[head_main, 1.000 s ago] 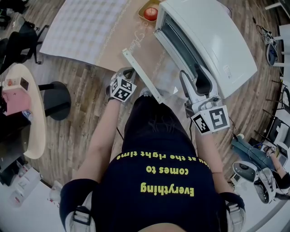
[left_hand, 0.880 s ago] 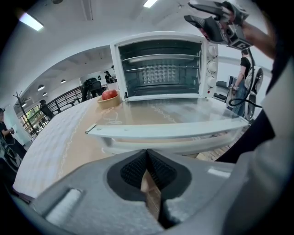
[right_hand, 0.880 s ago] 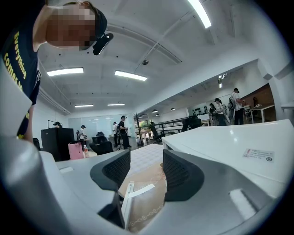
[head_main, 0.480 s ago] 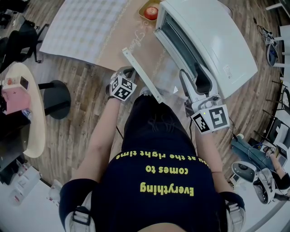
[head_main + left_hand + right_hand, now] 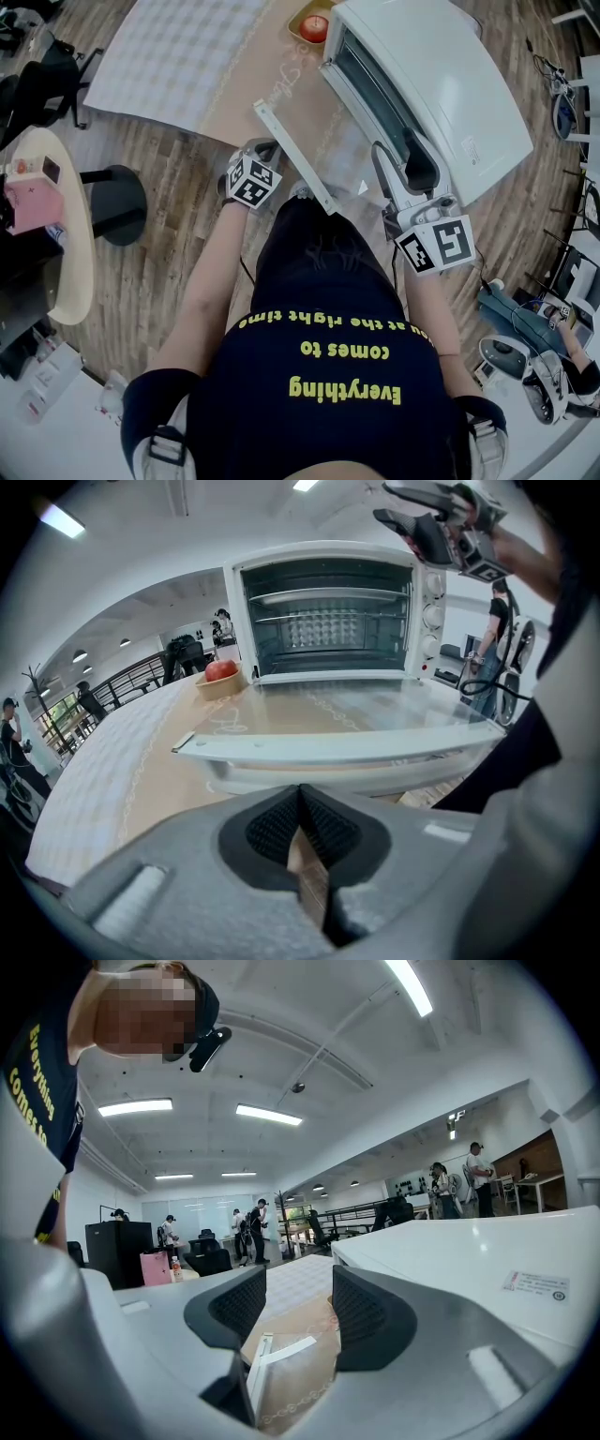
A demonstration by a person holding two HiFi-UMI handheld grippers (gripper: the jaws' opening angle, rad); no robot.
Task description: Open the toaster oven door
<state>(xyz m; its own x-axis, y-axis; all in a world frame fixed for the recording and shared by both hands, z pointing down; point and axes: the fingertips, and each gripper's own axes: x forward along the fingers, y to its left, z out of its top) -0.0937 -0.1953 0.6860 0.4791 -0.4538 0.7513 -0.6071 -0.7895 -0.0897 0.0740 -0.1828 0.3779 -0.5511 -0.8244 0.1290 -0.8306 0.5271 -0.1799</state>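
The white toaster oven (image 5: pixel 441 84) stands on the table with its glass door (image 5: pixel 342 141) lying flat open; the cavity and racks (image 5: pixel 328 611) show. The door's white handle bar (image 5: pixel 292 155) (image 5: pixel 347 747) faces me. My left gripper (image 5: pixel 266 150) (image 5: pixel 300 803) hovers just on the near side of that bar, shut, with nothing between its pads. My right gripper (image 5: pixel 396 161) (image 5: pixel 289 1307) is held level beside the oven's top front corner, its jaws open and empty. Between them I see the handle bar (image 5: pixel 277 1352) below and the oven's top (image 5: pixel 487 1260) at the right.
A red apple in a bowl (image 5: pixel 313 26) (image 5: pixel 220 670) sits left of the oven. A brown mat (image 5: pixel 253 84) and a white checked cloth (image 5: pixel 173 52) cover the table. A round side table (image 5: pixel 56 234) and a black stool base (image 5: pixel 117 206) stand on the left floor.
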